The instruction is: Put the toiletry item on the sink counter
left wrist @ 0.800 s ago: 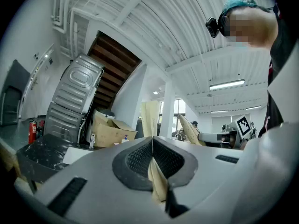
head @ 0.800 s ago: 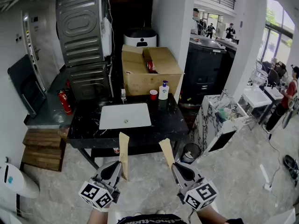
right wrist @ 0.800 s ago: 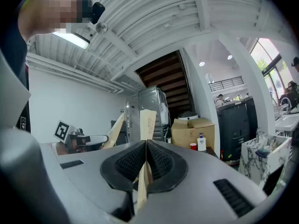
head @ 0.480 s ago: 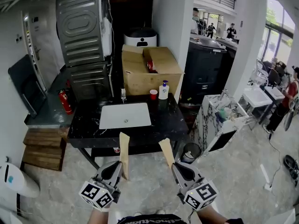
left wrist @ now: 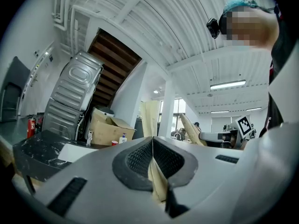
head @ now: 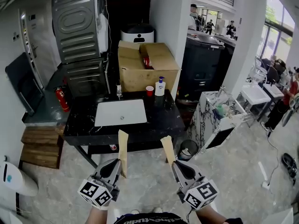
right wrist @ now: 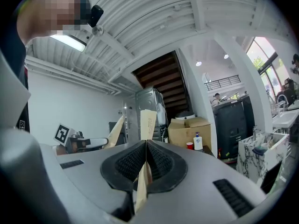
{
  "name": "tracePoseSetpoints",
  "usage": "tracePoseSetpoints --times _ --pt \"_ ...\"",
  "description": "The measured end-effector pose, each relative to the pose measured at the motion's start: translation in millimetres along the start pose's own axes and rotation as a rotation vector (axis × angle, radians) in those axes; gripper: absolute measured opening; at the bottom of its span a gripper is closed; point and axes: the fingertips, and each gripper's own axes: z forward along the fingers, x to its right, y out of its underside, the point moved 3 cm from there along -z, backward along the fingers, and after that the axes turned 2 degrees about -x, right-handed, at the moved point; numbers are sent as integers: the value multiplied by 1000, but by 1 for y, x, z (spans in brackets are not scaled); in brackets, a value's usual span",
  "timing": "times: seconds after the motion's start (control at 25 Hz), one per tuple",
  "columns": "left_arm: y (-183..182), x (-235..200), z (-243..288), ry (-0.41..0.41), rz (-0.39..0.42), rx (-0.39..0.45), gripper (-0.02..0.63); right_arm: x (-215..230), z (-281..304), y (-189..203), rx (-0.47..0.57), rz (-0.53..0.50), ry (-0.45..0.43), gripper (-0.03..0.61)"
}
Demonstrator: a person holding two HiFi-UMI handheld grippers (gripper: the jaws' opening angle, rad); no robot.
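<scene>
The toiletry item, a white pump bottle with a blue label, stands at the back right of the black marble sink counter, next to a red cup. It also shows small and far off in both gripper views: pump bottle, pump bottle. My left gripper and right gripper hover side by side over the floor, short of the counter's front edge. Both are shut, tan fingers pressed flat together, nothing between them.
A white basin with a faucet sits in the counter. Behind it are an open cardboard box and a tilted washing machine. A bin and a marble cabinet stand to the right, a fire extinguisher to the left.
The head view has shifted a little, so the counter sits slightly further left and higher. Both grippers keep the same pose and stay shut.
</scene>
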Motion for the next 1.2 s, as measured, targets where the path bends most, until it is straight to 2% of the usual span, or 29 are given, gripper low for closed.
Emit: tracePoseSetpoints --times 0.28,0.72,0.96,1.2 --pt "7 17 32 -6 12 -4 17 38 -13 6 -10 21 7 41" --pt "10 32 68 -68 35 -20 17 90 -20 14 -10 65 -23 41" --pt "22 10 99 -70 28 -34 17 116 7 24 -33 83 -19 41" --pt "29 -39 153 -64 -11 -29 17 149 60 23 -58 64 7 41"
